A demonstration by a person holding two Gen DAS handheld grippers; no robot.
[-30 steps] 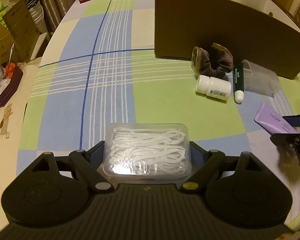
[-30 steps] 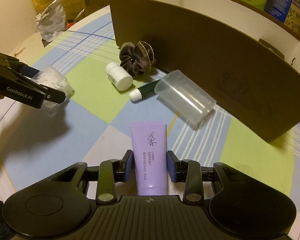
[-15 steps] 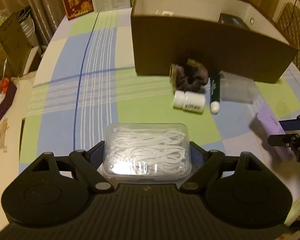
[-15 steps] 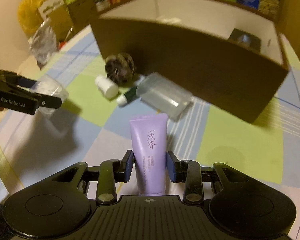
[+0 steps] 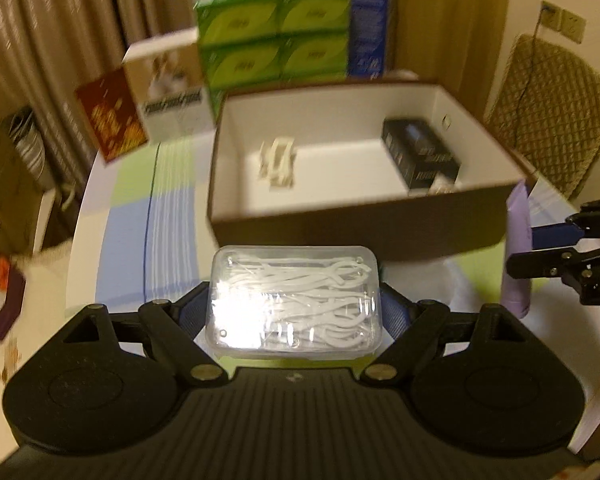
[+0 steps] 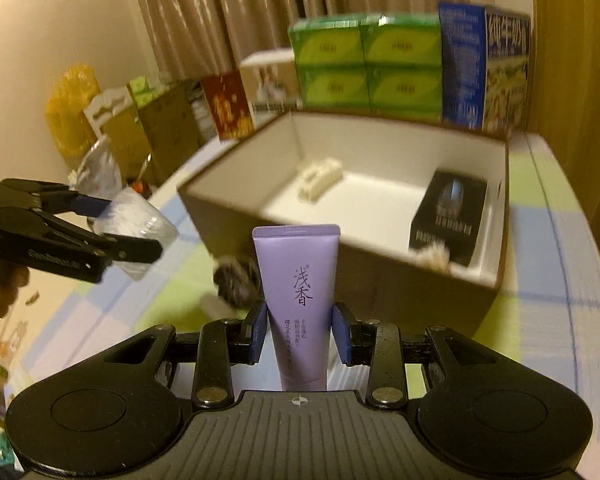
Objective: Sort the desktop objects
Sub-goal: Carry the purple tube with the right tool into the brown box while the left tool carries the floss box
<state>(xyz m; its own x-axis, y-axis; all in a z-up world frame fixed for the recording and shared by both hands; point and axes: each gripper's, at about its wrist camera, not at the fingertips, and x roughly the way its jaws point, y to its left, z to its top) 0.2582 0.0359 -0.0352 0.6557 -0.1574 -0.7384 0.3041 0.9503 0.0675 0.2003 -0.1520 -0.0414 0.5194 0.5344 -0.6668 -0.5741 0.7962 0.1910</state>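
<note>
Now we hold the floss-pick case point(image 5: 294, 300) in our wide-spread left gripper point(image 5: 296, 308) and the purple tube point(image 6: 298, 300) pinched in our right gripper point(image 6: 299, 330), both just before the brown box point(image 6: 380, 292), whose near wall could snag either.

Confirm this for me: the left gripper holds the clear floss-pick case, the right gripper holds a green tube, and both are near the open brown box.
Not quite. The tube clamped in the right gripper is purple, not green, as the right wrist view shows. The rest stands: the left gripper holds the clear floss-pick case, and both are near the open brown box.
</note>
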